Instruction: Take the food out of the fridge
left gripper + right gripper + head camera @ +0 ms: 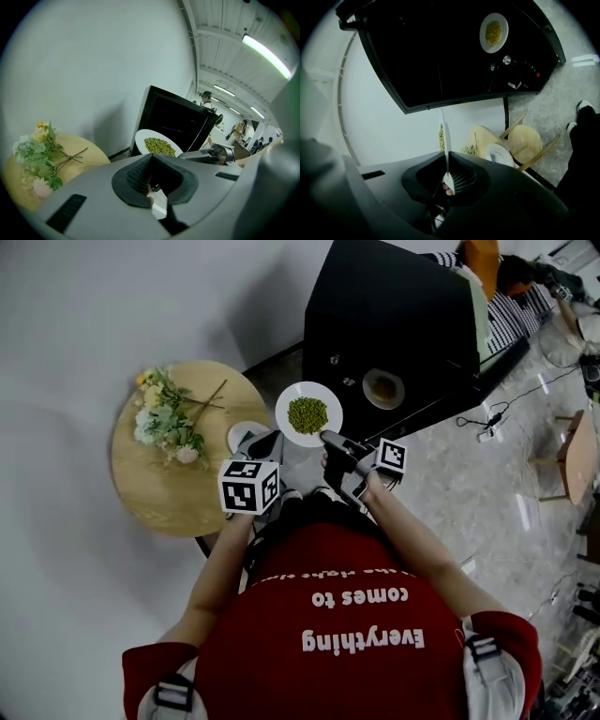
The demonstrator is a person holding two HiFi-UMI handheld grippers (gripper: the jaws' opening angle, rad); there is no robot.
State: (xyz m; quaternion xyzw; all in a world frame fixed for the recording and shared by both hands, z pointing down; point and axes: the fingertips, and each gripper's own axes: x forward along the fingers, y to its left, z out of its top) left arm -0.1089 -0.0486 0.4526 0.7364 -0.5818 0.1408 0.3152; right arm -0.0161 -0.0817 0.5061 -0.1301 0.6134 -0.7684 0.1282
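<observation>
Beside the black fridge [384, 315], level right gripper [328, 438] grasps the plate [287, 409]; left gripper [266, 441] angled down, clenched.

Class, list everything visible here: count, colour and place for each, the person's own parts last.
fridge: one, black, by the wall.
dish: one, white, yellowish food inside, on the fridge top.
plate: one, white, in the right gripper, before the fridge.
green beans: one heap, green, on the plate.
table: one, light wood, left of the fridge.
flowers: one bunch, white, pink, yellow, on the table.
left gripper: one, grey, shut, empty, beside the table.
right gripper: one, grey, shut on the plate's rim.
</observation>
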